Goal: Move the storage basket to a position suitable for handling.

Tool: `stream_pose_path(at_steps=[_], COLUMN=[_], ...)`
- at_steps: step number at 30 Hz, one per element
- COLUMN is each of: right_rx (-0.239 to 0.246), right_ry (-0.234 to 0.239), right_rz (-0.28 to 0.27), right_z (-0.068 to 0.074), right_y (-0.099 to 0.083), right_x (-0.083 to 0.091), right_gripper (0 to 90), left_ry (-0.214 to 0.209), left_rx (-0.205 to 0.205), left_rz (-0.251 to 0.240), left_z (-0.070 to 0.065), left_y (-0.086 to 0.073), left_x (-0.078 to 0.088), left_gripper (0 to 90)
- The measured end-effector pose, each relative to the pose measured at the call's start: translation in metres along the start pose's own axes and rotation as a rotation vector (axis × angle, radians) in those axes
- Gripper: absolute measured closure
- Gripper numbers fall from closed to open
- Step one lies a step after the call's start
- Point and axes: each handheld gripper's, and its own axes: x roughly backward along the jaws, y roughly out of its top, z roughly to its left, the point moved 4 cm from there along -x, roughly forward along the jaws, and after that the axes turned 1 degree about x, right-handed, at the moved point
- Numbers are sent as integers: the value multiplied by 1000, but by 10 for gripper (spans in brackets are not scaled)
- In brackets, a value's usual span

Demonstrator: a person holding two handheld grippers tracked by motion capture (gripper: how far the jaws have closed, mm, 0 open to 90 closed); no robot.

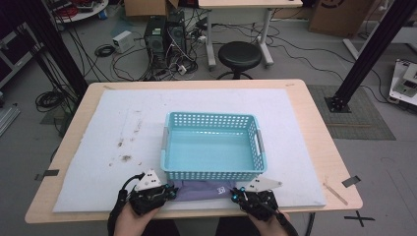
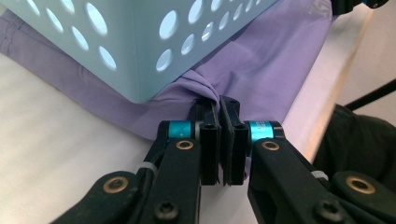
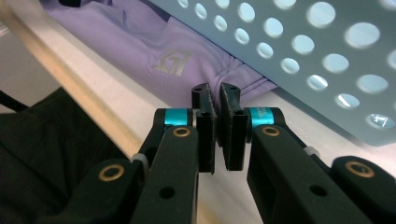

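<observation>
At the table's 6 o'clock edge, your left gripper [image 2: 219, 105] and right gripper [image 3: 215, 93] each clench a bunched corner of the soft, light purple garment [image 1: 202, 190], apparently pinned under the turquoise perforated basket [image 1: 212, 174].

This is a robotics or research lab rather than a home. Beyond the wooden table [image 1: 314, 142] with its white foam mat [image 1: 123, 132], the bare grey floor carries loose tangled cables [image 1: 123, 64], two computer towers [image 1: 164, 34] and a small white power box [image 1: 122, 41]. Black aluminium frame posts [image 1: 373, 49] rise at both sides, with a black stool [image 1: 239, 55], a second desk [image 1: 241, 5] and cardboard boxes [image 1: 339, 14] behind.
</observation>
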Motion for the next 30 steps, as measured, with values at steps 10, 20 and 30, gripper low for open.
stream_pose_path(at_steps=[10,20,30], right_rx=[25,-17,-128], right_ry=[-19,-104,-117], right_rz=[14,-135,-362], right_z=[3,-14,-69], right_y=[-6,-6,18], right_x=[3,48,77], right_gripper=[754,492,299], left_ry=[70,145,12], left_rx=[51,151,52], left_rz=[-19,-154,-318], left_z=[3,29,34], left_y=[-8,-7,30], left_x=[12,54,58], left_gripper=[599,371,285])
